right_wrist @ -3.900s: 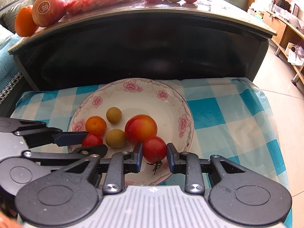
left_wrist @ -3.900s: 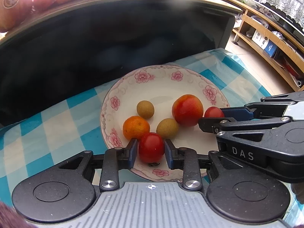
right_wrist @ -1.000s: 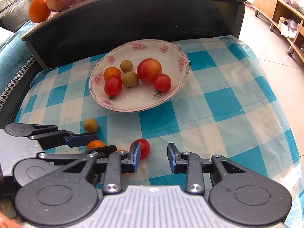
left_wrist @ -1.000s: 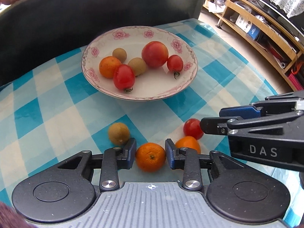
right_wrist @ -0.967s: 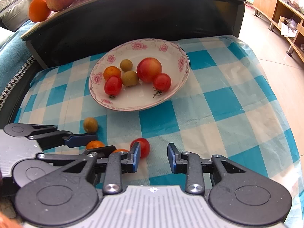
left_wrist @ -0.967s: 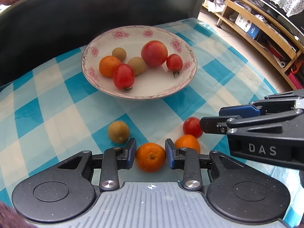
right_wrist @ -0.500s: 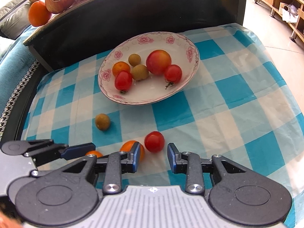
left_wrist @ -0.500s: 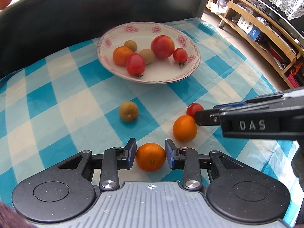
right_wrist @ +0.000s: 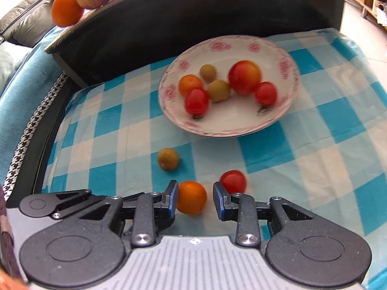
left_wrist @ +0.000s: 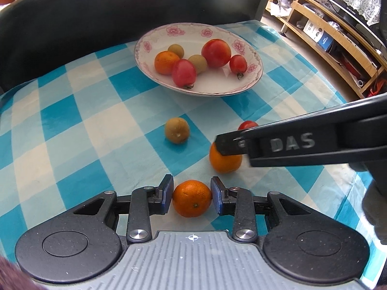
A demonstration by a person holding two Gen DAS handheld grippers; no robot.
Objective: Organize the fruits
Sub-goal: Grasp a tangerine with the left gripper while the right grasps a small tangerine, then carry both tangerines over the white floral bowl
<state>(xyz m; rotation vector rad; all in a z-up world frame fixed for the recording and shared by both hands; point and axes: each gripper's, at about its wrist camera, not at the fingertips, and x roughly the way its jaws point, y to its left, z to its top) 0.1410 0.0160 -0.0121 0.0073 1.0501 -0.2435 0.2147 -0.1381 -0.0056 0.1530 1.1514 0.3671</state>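
Left gripper (left_wrist: 192,194) pinches a small orange (left_wrist: 192,198) near the front edge of the checked-cloth counter (left_wrist: 72,125). Right gripper (right_wrist: 195,199) is spread around a second orange (right_wrist: 191,197), a red tomato (right_wrist: 233,181) just beside it. The flowered plate (left_wrist: 254,79) sits toward the back edge, six fruits inside.

surface: we see a blue-and-white checked cloth (left_wrist: 72,111)
behind it: dark curved table edge (right_wrist: 193,7), glossy top
right: low wooden shelf unit (left_wrist: 338,46) holding boxes, lace cover above
floor: pale tiles (right_wrist: 362,21)
left: teal throw (right_wrist: 26,82), grey cushion
light: bright daylight
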